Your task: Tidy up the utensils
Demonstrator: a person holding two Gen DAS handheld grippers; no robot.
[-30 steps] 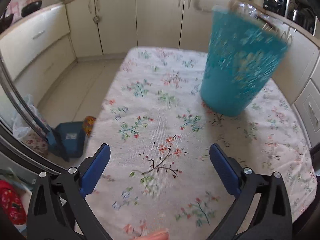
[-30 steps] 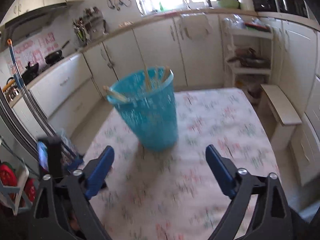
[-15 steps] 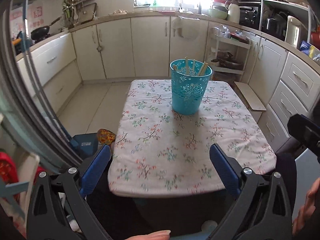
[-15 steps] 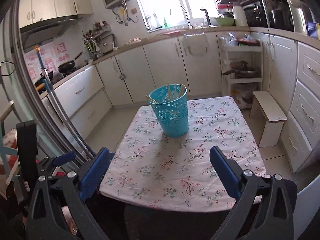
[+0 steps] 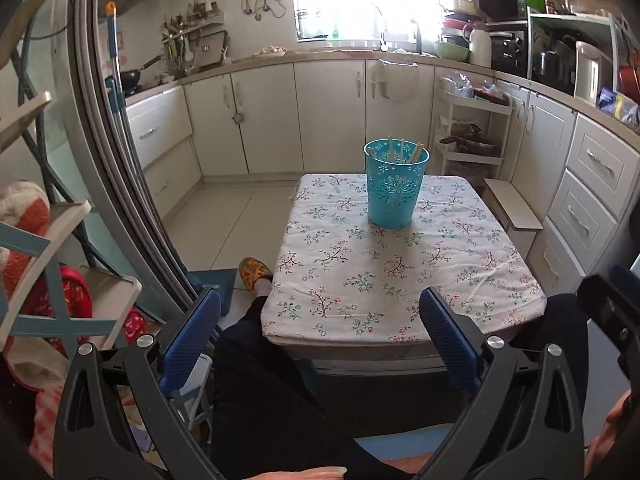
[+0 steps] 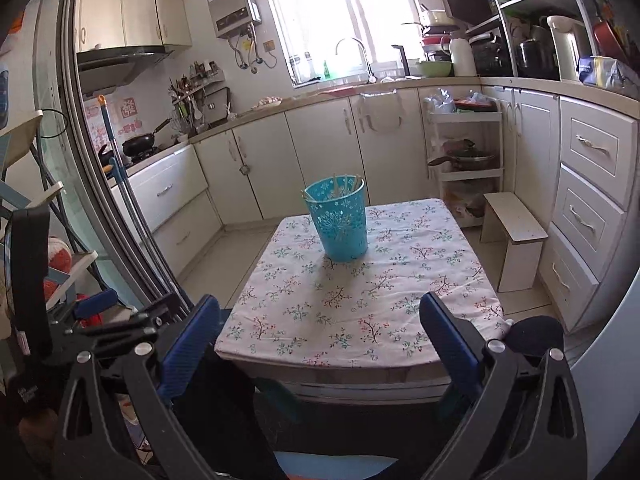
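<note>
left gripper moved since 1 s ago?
Yes. The left gripper has pulled back and up from the table: the teal basket, close and large before, now sits small and far across the cloth. Jaws open, empty.

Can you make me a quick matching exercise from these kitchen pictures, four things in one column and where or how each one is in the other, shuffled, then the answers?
Column one:
1. teal holder
2. wooden utensils
3. left gripper
4. white stool

Column two:
A. open and empty, held back off the near edge of the table
B. stands upright on the flowered cloth, toward the far end
C. on the floor beside the table
D. stand inside the holder, ends above its rim

Pairs: 1-B, 2-D, 3-A, 4-C
</note>
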